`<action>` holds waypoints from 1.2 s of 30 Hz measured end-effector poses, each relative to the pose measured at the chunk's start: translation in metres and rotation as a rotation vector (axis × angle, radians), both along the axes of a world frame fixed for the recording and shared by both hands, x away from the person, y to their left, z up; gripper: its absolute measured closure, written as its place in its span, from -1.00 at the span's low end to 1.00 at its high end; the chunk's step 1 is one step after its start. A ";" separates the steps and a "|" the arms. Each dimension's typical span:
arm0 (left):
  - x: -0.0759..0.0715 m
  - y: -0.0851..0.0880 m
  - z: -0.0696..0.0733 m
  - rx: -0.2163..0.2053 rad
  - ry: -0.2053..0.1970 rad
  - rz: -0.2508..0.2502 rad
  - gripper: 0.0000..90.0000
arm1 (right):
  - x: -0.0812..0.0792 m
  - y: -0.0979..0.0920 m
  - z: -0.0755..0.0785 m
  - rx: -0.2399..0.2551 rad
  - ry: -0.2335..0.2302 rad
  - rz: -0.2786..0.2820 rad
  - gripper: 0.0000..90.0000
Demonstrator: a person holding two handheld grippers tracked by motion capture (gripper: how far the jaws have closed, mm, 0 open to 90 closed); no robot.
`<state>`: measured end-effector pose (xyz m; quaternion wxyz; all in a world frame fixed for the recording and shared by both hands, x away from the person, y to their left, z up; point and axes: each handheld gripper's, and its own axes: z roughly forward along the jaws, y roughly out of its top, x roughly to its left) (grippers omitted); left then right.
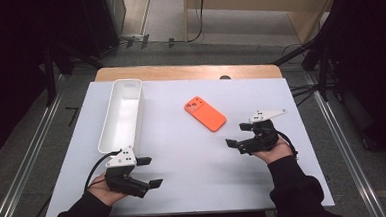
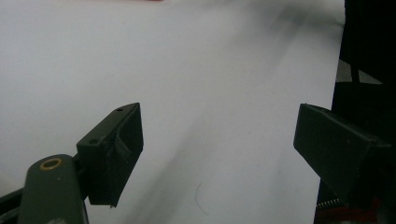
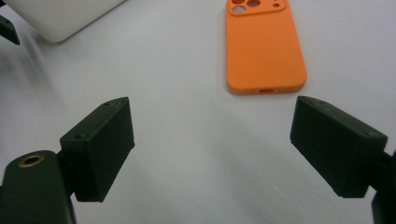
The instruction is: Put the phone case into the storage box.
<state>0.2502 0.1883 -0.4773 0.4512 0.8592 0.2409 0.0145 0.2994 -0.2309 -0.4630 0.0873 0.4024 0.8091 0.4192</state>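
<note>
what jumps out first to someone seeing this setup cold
The orange phone case stands out most, lying camera holes up near the middle of the white table top. Next comes the long white tray along the left side. Nearer the person, the right gripper points at the case with jaws open and empty, and the left gripper sits open by the tray's near end.

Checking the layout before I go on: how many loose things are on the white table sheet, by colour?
Orange: 1, the phone case, lying camera cut-outs up.
White: 1, the long tray, left of it.
Total: 2.
</note>
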 end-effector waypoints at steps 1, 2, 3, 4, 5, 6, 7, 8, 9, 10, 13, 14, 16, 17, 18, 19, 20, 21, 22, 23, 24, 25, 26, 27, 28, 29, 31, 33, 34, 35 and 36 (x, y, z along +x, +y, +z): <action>0.000 0.000 0.000 0.000 0.000 0.000 -0.65 | 0.001 0.000 0.001 0.000 0.000 0.002 -0.73; 0.000 0.000 0.000 0.001 0.001 -0.001 -0.65 | 0.003 0.001 0.002 0.002 -0.003 0.006 -0.73; 0.000 0.000 0.000 0.000 0.001 -0.001 -0.65 | 0.004 0.002 0.003 0.002 -0.009 0.007 -0.73; 0.000 0.000 0.000 0.004 0.000 -0.003 -0.65 | 0.006 0.002 0.004 0.005 -0.011 0.009 -0.73; 0.000 0.000 0.000 0.005 0.000 -0.004 -0.65 | 0.008 0.003 0.005 0.007 -0.013 0.013 -0.73; 0.000 0.000 0.000 0.005 0.000 -0.004 -0.65 | 0.009 0.003 0.005 0.009 -0.017 0.018 -0.73; 0.000 0.000 0.000 0.007 0.000 -0.005 -0.65 | 0.011 0.004 0.006 0.011 -0.014 0.016 -0.73; 0.000 0.000 0.000 0.006 0.000 -0.005 -0.65 | 0.012 0.004 0.007 0.007 -0.022 0.018 -0.73; 0.000 0.000 0.000 0.006 0.001 -0.005 -0.65 | 0.013 0.004 0.007 0.012 -0.018 0.022 -0.73; 0.000 0.000 0.000 0.004 0.001 -0.005 -0.65 | 0.015 0.005 0.008 0.015 -0.021 0.024 -0.73; 0.000 0.000 0.000 0.002 0.000 -0.005 -0.65 | 0.018 0.005 0.009 0.021 -0.015 0.034 -0.74; 0.000 0.000 0.000 0.002 0.001 -0.005 -0.65 | 0.020 0.005 0.009 0.021 -0.015 0.041 -0.75; 0.000 0.000 0.000 0.003 0.000 -0.005 -0.65 | 0.022 0.004 0.010 0.037 -0.011 0.038 -0.78; 0.000 0.000 0.000 0.002 0.001 -0.005 -0.65 | 0.023 0.004 0.010 0.043 -0.010 0.037 -0.81; 0.000 0.000 0.000 0.002 0.001 -0.005 -0.65 | 0.023 0.004 0.010 0.043 -0.010 0.037 -0.81; 0.000 0.000 0.000 0.001 0.000 -0.005 -0.65 | 0.026 0.004 0.011 0.046 0.002 0.036 -0.94; 0.000 0.000 0.000 0.002 0.001 -0.005 -0.65 | 0.027 0.005 0.011 0.045 -0.002 0.035 -1.00; 0.000 0.000 0.000 0.002 0.000 -0.005 -0.65 | 0.028 0.006 0.012 0.041 -0.002 0.031 -1.00; 0.000 0.000 0.000 0.003 0.001 -0.005 -0.65 | 0.029 0.006 0.012 0.041 -0.003 0.028 -1.00; 0.000 0.000 0.000 0.004 0.001 -0.005 -0.65 | 0.031 0.007 0.013 0.037 0.002 0.025 -1.00; 0.000 -0.001 0.000 0.004 0.001 -0.004 -0.65 | 0.032 0.007 0.013 0.036 0.000 0.027 -1.00; 0.000 0.000 0.000 0.006 0.000 -0.005 -0.65 | 0.034 0.008 0.014 0.038 -0.003 0.029 -1.00; 0.000 0.000 0.000 0.005 0.001 -0.006 -0.65 | 0.035 0.008 0.015 0.044 -0.001 0.032 -1.00; 0.000 0.000 0.000 0.005 0.001 -0.005 -0.65 | 0.036 0.008 0.015 0.048 -0.007 0.036 -1.00; 0.000 0.000 0.000 0.004 0.001 -0.005 -0.65 | 0.038 0.008 0.016 0.047 -0.006 0.035 -0.99; 0.000 0.000 0.000 0.004 0.001 -0.005 -0.65 | 0.040 0.009 0.016 0.046 -0.003 0.036 -0.99; 0.000 0.000 0.000 0.004 0.001 -0.004 -0.65 | 0.044 0.009 0.017 0.042 -0.002 0.036 -0.99; 0.000 0.000 0.000 0.003 0.000 -0.004 -0.65 | 0.048 0.011 0.018 0.038 -0.008 0.037 -0.99; 0.000 0.000 0.000 0.003 0.000 -0.004 -0.65 | 0.050 0.011 0.018 0.036 -0.012 0.037 -0.99; 0.000 0.000 0.000 0.002 0.000 -0.002 -0.65 | 0.052 0.012 0.018 0.034 -0.012 0.039 -0.99; 0.000 0.000 0.000 0.002 0.000 -0.001 -0.65 | 0.054 0.013 0.018 0.033 -0.014 0.040 -0.99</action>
